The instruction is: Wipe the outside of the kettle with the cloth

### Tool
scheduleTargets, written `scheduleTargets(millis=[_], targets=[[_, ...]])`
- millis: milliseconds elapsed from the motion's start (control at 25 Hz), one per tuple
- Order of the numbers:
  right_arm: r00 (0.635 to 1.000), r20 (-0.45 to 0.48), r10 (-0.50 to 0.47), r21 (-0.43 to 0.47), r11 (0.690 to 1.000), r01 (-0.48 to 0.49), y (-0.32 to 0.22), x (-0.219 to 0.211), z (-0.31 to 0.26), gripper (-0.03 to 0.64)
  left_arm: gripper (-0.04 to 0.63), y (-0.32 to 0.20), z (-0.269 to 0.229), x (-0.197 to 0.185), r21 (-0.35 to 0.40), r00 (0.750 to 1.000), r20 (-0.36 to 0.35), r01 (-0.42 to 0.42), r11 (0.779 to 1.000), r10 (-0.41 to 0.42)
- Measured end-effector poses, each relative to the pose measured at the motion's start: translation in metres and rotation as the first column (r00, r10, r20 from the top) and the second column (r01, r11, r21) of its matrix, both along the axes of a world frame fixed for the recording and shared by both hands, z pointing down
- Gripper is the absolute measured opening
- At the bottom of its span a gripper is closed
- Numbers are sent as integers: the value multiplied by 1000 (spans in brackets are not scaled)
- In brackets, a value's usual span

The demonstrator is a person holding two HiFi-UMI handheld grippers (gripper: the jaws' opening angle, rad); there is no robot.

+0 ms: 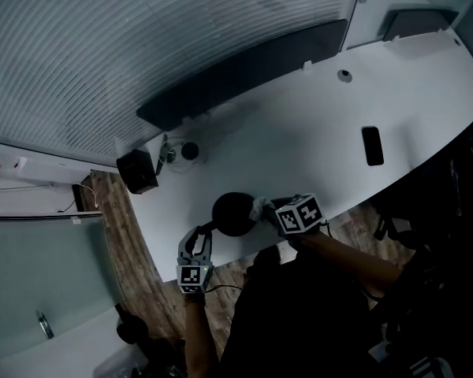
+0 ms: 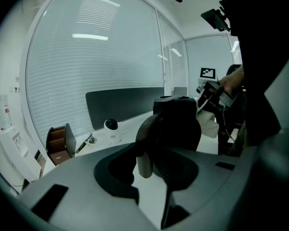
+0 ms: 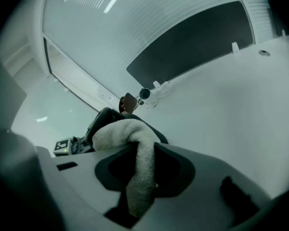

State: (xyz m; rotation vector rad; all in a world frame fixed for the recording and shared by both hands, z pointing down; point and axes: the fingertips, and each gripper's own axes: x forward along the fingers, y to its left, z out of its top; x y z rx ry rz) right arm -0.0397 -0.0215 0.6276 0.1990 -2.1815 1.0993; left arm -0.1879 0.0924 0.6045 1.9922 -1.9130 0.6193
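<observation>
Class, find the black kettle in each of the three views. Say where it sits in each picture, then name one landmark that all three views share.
Head view: the kettle is just below centre, seen from above.
Left gripper view: the kettle is at centre, straight ahead, with its handle toward the camera.
Right gripper view: the kettle is left of centre, mostly behind the cloth.
Shared landmark: the long dark panel behind the white tabletop.

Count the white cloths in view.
1: the white terry cloth is clamped in the right gripper, against the black kettle's side. Others could be hidden.
</observation>
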Motion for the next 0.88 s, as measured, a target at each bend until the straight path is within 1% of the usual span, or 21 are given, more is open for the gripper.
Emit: scheduleTargets(millis=[40, 80, 160, 280, 400, 480, 560, 640, 680, 760, 880], targets=[[1000, -7, 9, 8, 1000, -9, -4, -2, 7, 84, 116, 0, 0, 0, 1, 1000, 0, 0, 1000, 0], [999, -14, 31, -5, 999, -31, -8, -2, 14, 84, 116, 0, 1, 0, -1, 1000, -1, 0, 1000, 0], [995, -28, 97, -78, 992, -99, -16, -3, 34, 84, 115, 1, 3, 0, -10, 1000, -3, -2, 1000, 2], [982, -55, 182, -185, 964, -190, -21, -7, 67, 84, 115, 0, 1, 0, -10, 1000, -8, 0, 1000, 0], [970, -70, 231, -223, 944, -241, -26, -11, 91, 84, 115, -2, 0, 0, -12, 1000, -13, 1, 1000, -1], [965, -69, 253, -244, 934, -263, -29, -12, 95, 84, 116, -1, 2, 0, -24, 1000, -16, 0, 1000, 0], [960, -43, 278, -289, 916, -279, -29, -14, 82, 84, 115, 1, 2, 1, -27, 1000, -14, -3, 1000, 2], [954, 24, 300, -335, 901, -275, -31, -19, 56, 84, 115, 2, 2, 1, -22, 1000, -14, -4, 1000, 4], [952, 60, 301, -348, 900, -262, -33, -23, 41, 84, 116, 2, 2, 0, -19, 1000, -13, -4, 1000, 3], [953, 123, 276, -350, 911, -219, -38, -30, 14, 84, 116, 1, 2, -1, -10, 1000, -16, 0, 1000, 0], [958, 200, 205, -334, 934, -130, -45, -39, -14, 84, 117, 1, 3, 0, -4, 1000, -21, -10, 1000, 10]])
